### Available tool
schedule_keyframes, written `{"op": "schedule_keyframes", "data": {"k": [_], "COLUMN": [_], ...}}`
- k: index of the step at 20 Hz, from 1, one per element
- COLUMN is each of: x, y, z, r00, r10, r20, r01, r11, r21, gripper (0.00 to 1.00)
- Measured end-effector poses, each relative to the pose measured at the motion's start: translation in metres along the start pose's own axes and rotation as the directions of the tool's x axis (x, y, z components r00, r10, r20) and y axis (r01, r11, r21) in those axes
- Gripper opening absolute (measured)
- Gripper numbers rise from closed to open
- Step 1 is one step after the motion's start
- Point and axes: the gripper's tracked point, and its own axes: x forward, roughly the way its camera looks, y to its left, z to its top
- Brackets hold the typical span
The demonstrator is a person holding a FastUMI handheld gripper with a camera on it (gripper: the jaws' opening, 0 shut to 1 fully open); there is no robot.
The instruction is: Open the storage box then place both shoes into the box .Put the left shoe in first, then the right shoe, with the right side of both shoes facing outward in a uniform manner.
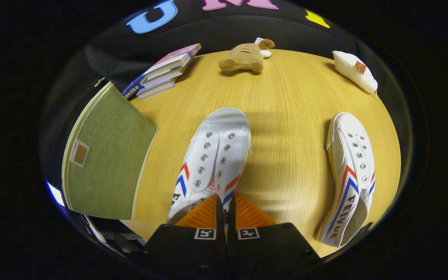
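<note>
Hand-held gripper pinched narrow on near shoe collar edge, likely for lifting. Second shoe near counter edge. Green storage box lid closed.

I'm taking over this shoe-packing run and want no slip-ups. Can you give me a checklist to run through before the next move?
1. Gripper closed on the near shoe: ok, both fingers pinch its side wall near the heel.
2. Grip firm enough to lift: cannot tell.
3. Held shoe is the left one: cannot tell.
4. Green storage box open: not ok, its lid looks down.
5. Other shoe out of the way: ok, lying apart on the table.
6. Books, plush toy and white packet clear of the path: ok, far beyond the fingers.
</note>
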Motion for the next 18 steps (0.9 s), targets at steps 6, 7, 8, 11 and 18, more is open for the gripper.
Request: {"op": "schedule_keyframes", "data": {"k": [6,7,8,11,18], "x": [-0.024,-0.030,-0.036,-0.068,-0.158], "y": [0.014,0.016,0.019,0.033,0.103], "z": [0.009,0.009,0.011,0.025,0.067], "r00": [0.993,0.992,0.989,0.982,0.961], "r10": [-0.070,-0.082,-0.093,-0.107,-0.057], "r20": [0.090,0.101,0.111,0.158,0.270], "r01": [0.063,0.071,0.077,0.078,0.006], "r11": [0.994,0.991,0.987,0.981,0.982], "r21": [0.084,0.110,0.140,0.179,0.187], "gripper": [0.05,0.05,0.05,0.05,0.05]}}
